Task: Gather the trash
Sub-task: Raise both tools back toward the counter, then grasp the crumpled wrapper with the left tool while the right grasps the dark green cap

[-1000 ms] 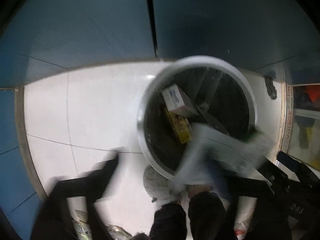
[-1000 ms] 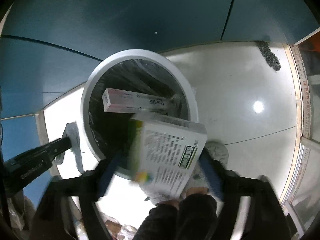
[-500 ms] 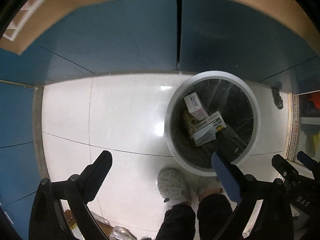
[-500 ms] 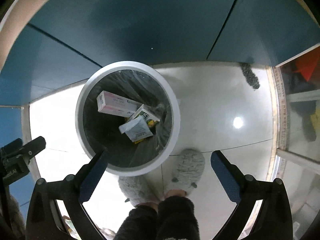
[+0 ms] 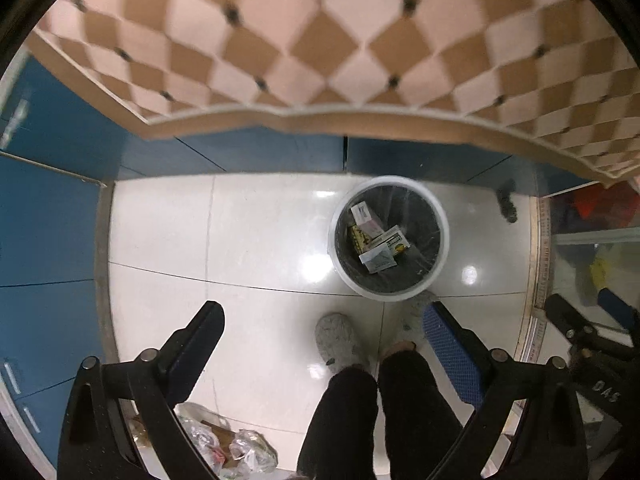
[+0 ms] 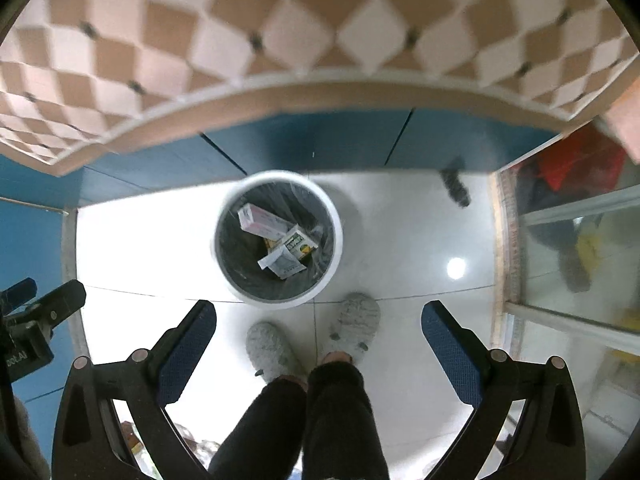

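Observation:
A white round trash bin (image 5: 443,236) with a black liner stands on the white floor, also in the right wrist view (image 6: 338,236). Inside lie several cardboard boxes: a pink-white one (image 6: 262,220), a green-yellow one (image 6: 298,244) and a grey-white one (image 6: 282,263); they also show in the left wrist view (image 5: 380,244). My left gripper (image 5: 322,320) is open and empty, high above the floor. My right gripper (image 6: 320,318) is open and empty, high above the bin.
A checkered tabletop edge (image 5: 320,116) juts over blue cabinets (image 5: 48,216). The person's slippered feet (image 6: 354,320) stand by the bin. Crumpled plastic trash (image 5: 240,450) lies on the floor at lower left. A glass door (image 6: 572,264) is at right.
The right gripper opened and dropped the printed box into the bin. Both grippers then rose well above the bin, bringing the checkered tabletop into view.

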